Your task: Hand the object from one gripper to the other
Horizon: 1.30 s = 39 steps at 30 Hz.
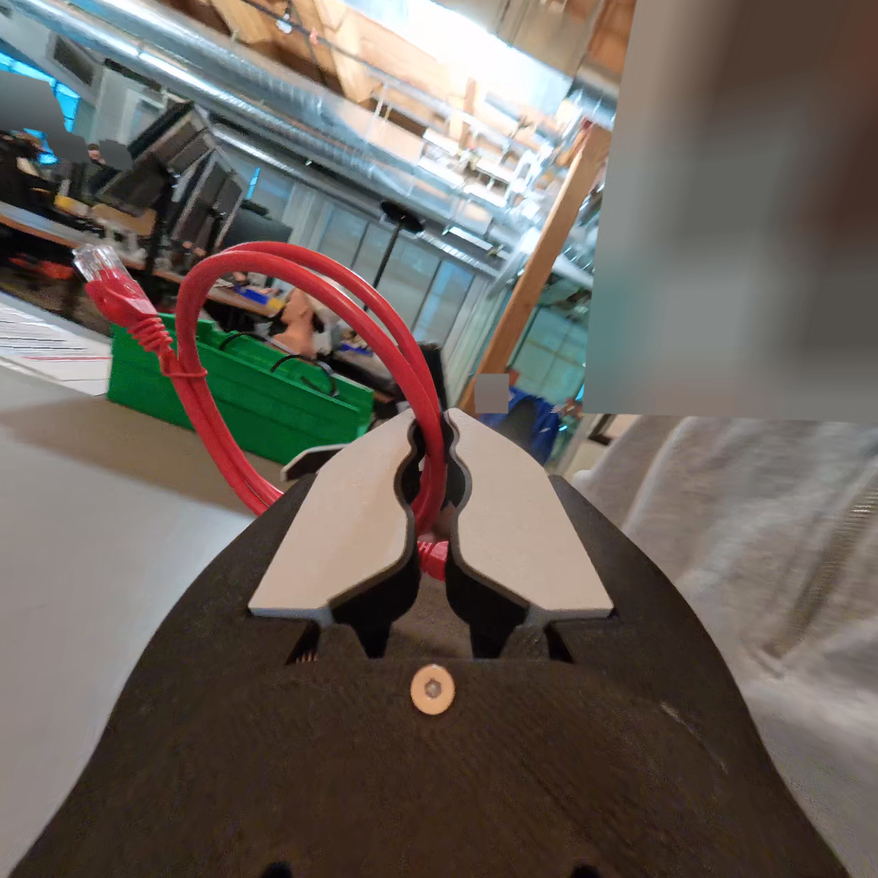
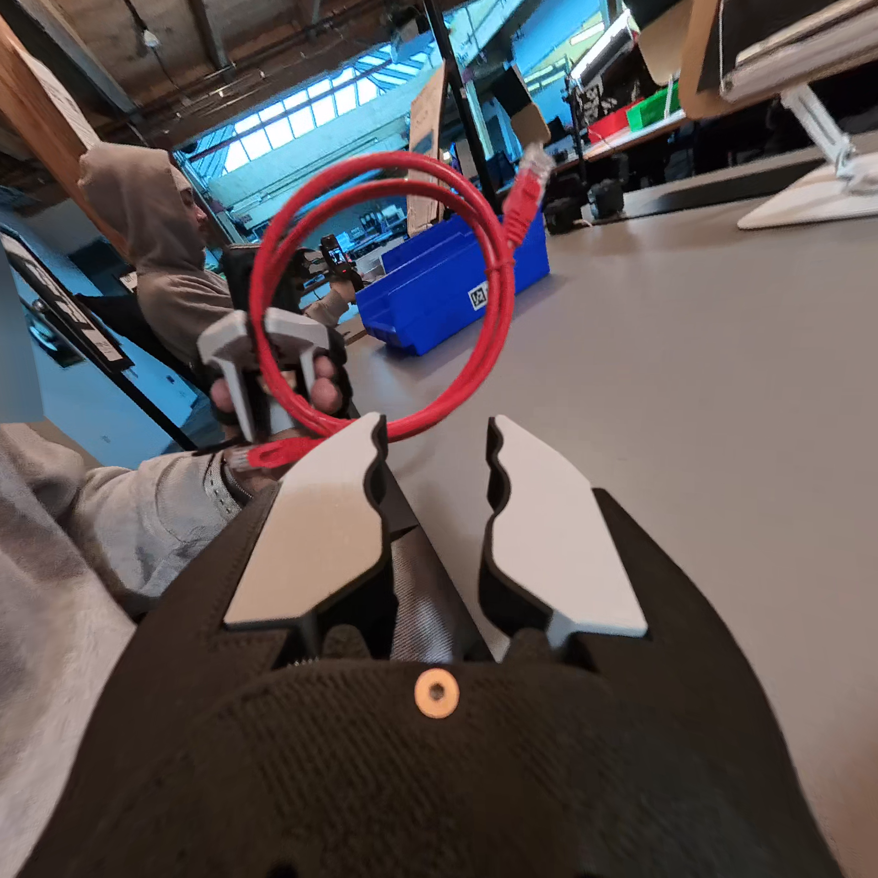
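A coiled red network cable stands up from the left gripper, whose two grey fingers are pressed together on a doubled stretch of the loop, one clear-tipped plug jutting out at the far side of the coil and the other red plug end poking down between the finger bases. Seen from the right wrist view, the same cable hangs in the air as a near-upright ring above the grey table, held at its lower left by the left gripper in a person's hand. The right gripper waits just below and in front of the ring, its fingers spread wide and holding nothing, the bottom of the loop passing just beyond their tips. A blue bin sits on the table behind the coil; a green bin shows in the left wrist view. The handover appears to be at the approach stage: the giver has presented the cable, the receiver has not yet taken it. The next move likely calls for the right gripper to advance until the lower arc of the loop lies between its fingers, close firmly on both strands, and only then for the left to let go, since a thin, springy coil could slip or swing if released early.
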Motion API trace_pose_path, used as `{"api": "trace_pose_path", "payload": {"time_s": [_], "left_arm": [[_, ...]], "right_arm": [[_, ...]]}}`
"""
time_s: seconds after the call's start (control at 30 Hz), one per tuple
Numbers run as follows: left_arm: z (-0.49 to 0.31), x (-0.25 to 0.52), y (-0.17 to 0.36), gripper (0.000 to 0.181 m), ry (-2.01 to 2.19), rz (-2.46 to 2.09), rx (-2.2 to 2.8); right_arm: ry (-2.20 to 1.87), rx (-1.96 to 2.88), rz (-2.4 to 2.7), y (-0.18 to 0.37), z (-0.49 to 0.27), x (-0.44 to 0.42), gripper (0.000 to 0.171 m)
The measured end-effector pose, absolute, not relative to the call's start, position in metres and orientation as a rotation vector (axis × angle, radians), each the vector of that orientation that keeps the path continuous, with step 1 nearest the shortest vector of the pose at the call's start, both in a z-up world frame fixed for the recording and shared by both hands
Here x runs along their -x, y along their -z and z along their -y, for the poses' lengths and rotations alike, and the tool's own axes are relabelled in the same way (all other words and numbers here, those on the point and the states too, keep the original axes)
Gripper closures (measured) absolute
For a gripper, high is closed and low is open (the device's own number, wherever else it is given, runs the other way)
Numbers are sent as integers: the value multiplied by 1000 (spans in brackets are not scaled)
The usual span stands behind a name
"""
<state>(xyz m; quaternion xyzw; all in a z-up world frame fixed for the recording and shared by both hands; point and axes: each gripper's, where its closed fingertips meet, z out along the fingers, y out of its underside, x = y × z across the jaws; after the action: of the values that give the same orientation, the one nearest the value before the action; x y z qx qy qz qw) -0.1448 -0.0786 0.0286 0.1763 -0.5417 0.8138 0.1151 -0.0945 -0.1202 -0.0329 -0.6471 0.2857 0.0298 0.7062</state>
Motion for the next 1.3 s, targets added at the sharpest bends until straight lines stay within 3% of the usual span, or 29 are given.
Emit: {"api": "trace_pose_path", "payload": {"time_s": [0.17,0.27,0.47,0.63,0.73,1.0,1.13,1.3], "left_arm": [[62,138,-43,177,-2363,1288,-448],[51,122,-45,177,-2337,1188,-436],[41,68,-41,174,-2322,1305,-478],[28,-10,-11,120,-2356,1519,-832],[16,-36,4,108,-2377,1647,-995],[23,-24,4,117,-2522,2059,-1020],[56,5,2,137,-2520,2388,-737],[94,17,38,132,-2234,2768,-613]], "right_arm": [[-463,1227,-737,29,92,77,130],[-640,1079,-712,13,81,59,152],[-457,1096,-713,-5,88,6,160],[-165,1220,-775,-2,103,-49,160],[-84,1254,-874,15,111,-67,160],[-39,1252,-1041,37,126,-60,160],[55,1269,-1090,40,135,-61,160],[98,1283,-1129,48,136,-65,160]]}}
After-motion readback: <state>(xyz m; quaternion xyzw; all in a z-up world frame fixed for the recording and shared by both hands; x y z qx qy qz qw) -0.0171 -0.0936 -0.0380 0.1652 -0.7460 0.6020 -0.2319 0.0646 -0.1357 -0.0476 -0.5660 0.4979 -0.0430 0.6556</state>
